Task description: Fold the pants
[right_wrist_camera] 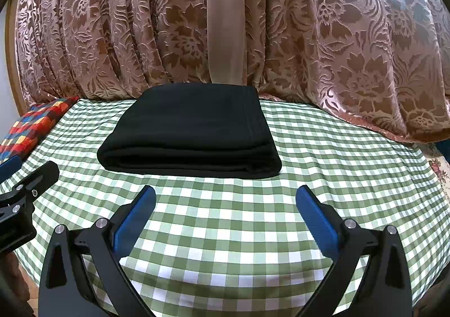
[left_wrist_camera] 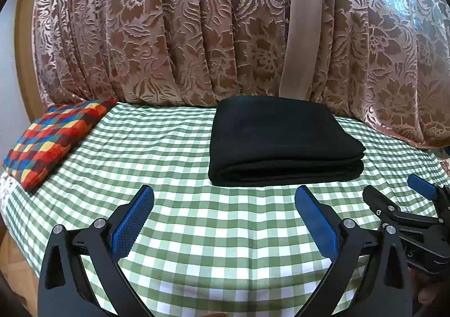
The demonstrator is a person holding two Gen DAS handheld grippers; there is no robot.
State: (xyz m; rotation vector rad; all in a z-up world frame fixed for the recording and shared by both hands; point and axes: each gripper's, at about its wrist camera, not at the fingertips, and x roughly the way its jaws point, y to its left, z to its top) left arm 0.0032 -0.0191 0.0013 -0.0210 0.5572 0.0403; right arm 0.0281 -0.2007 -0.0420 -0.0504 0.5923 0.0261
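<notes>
Black pants point(left_wrist_camera: 284, 142) lie folded into a thick flat rectangle near the back of the green checked tablecloth point(left_wrist_camera: 197, 232); in the right wrist view the same black pants point(right_wrist_camera: 191, 131) sit just ahead. My left gripper point(left_wrist_camera: 225, 198) hangs open in front of the pile, apart from it, nothing between its blue pads point(left_wrist_camera: 135, 221). My right gripper point(right_wrist_camera: 225, 198) is open too, short of the pile's near edge, and empty. The right gripper point(left_wrist_camera: 393, 196) also shows at the right edge of the left wrist view, and the left gripper point(right_wrist_camera: 25, 173) at the left edge of the right wrist view.
A multicoloured checked cushion point(left_wrist_camera: 53, 142) lies at the table's back left corner. A brown floral curtain point(left_wrist_camera: 197, 35) hangs right behind the table and touches its far edge. The cloth point(right_wrist_camera: 351, 176) falls away at the right side.
</notes>
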